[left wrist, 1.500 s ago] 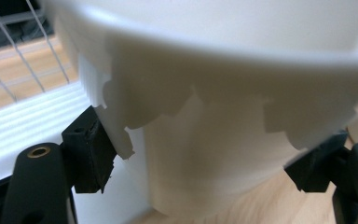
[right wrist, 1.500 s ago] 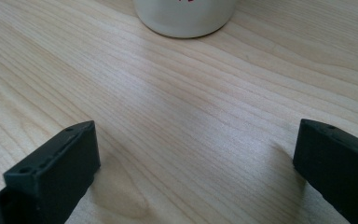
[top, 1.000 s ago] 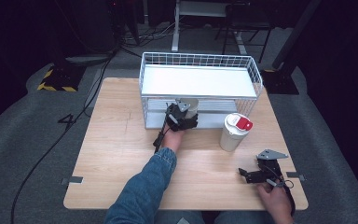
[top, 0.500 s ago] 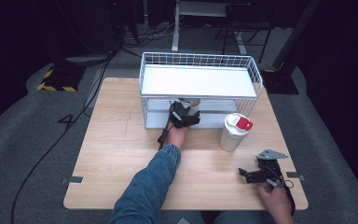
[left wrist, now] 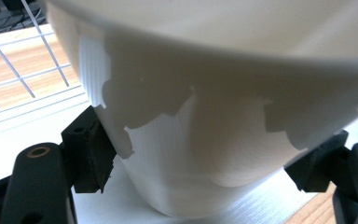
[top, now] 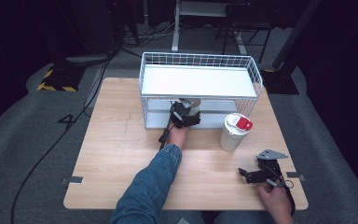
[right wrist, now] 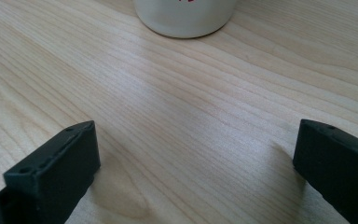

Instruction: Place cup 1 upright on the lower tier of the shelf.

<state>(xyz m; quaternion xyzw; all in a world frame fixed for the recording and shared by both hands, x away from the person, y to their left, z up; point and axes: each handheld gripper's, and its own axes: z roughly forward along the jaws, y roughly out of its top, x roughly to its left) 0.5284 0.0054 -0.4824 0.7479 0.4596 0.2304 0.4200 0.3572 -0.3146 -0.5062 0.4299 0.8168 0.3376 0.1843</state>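
Note:
My left gripper reaches into the lower shelf of a white wire rack, shut on a white ribbed cup. In the left gripper view the cup stands upright between the black pads, its base on or just above the white shelf floor. My right gripper rests near the table's front right corner, held by a hand. Its jaws stand wide open over bare wood. A white canister with a red lid tab stands ahead of it; its base is at the top of the right gripper view.
The rack sits at the back middle of the wooden table; its white upper shelf overhangs the left gripper. A cable trails from the left gripper. Tape marks lie near the front edge.
My left gripper has carried the cup a little to the right and lower, deeper under the rack's upper shelf. The right gripper has stayed still.

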